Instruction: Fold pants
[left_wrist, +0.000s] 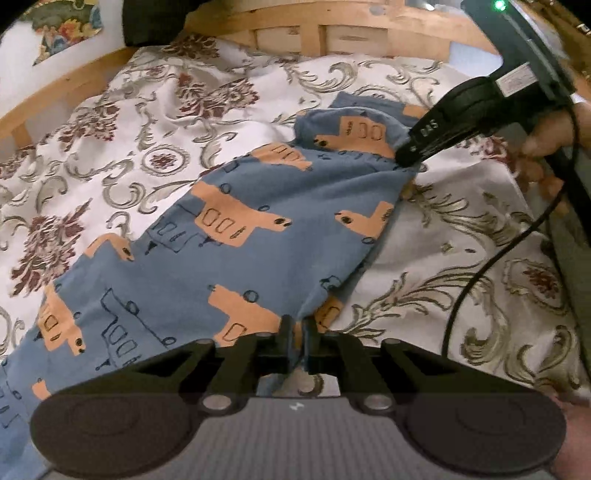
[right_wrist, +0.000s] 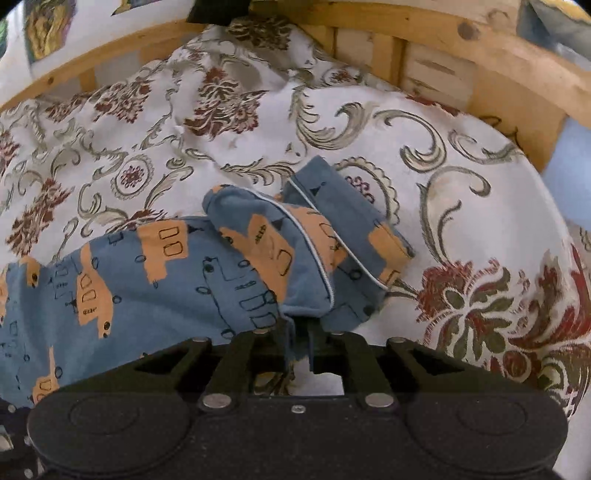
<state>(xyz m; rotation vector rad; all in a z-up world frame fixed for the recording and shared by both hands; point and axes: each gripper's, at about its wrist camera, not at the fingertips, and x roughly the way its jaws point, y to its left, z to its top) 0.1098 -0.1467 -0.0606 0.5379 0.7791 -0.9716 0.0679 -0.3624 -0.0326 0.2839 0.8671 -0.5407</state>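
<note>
Blue pants (left_wrist: 258, 236) printed with orange vehicles lie across a floral bedspread. My left gripper (left_wrist: 297, 332) is shut on a pinch of the blue cloth at the near edge of the pants. In the left wrist view the right gripper (left_wrist: 408, 160) reaches in from the upper right, its tip pinching the far edge of the pants. The right wrist view shows my right gripper (right_wrist: 298, 334) shut on the pants (right_wrist: 155, 280), with the hems of the legs (right_wrist: 332, 229) bunched just ahead of the fingers.
The white floral bedspread (left_wrist: 461, 258) covers the bed, with a wooden headboard (left_wrist: 332, 37) at the back. A black cable (left_wrist: 476, 280) trails from the right gripper over the bedspread. A hand (left_wrist: 546, 147) holds the right gripper at the right.
</note>
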